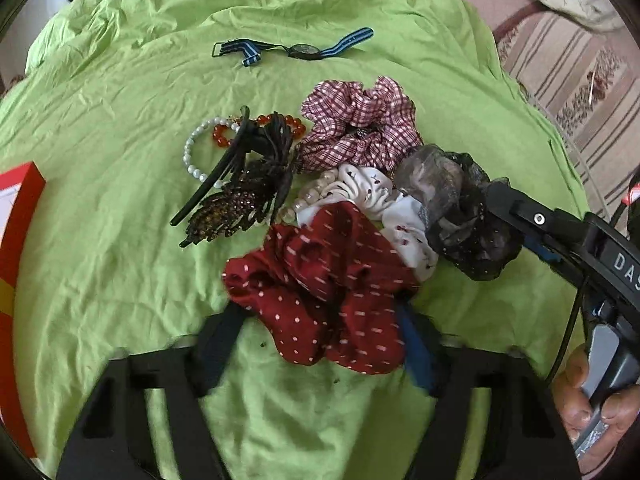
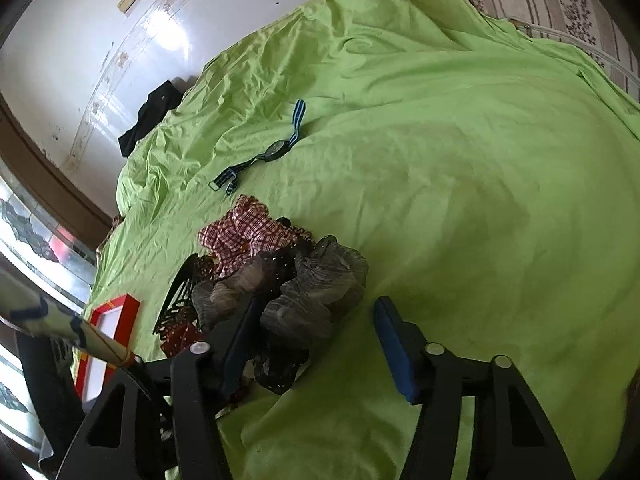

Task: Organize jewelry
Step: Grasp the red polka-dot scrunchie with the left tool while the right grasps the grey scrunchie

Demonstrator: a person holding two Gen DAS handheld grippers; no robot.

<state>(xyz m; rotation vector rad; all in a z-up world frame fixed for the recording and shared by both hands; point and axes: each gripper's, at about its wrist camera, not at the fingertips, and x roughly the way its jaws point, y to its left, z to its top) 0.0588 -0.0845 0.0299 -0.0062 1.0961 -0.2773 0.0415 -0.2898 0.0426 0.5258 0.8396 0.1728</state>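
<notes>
1. I worked over a wrinkled lime-green sheet (image 1: 120, 184) spread across a bed, holding one gripper in each hand.
2. At the centre of the left wrist view lay the jewelry pile; a red scrunchie with pale dots (image 1: 328, 288) sat at its 6 o'clock edge.
3. My left gripper (image 1: 324, 340) straddled that red scrunchie, one finger at either side of the cloth. The fingers were blurred, so I could not tell whether the pads pressed on it.
4. A pink checked scrunchie (image 1: 360, 124) lay at 12 o'clock in the pile, and a white printed scrunchie (image 1: 384, 204) sat between it and the red one.
5. At 9 o'clock in the pile were a dark beaded hair clip (image 1: 232, 200), a white pearl bracelet (image 1: 192, 156) and an orange bead bracelet (image 1: 224, 136), all touching or overlapping.
6. A sheer grey-black scrunchie (image 2: 316, 296) lay at the pile's 3 o'clock edge.
7. My right gripper (image 2: 316, 340) had its jaws apart around that sheer scrunchie: the left pad (image 2: 236, 344) touched it, while the blue right pad (image 2: 394, 348) stood clear over bare sheet.
8. A wristwatch with a blue striped strap (image 1: 296, 50) lay flat well beyond the pile, at 12 o'clock.
9. A red-edged box (image 1: 20, 216) sat at the sheet's 9 o'clock edge.
</notes>
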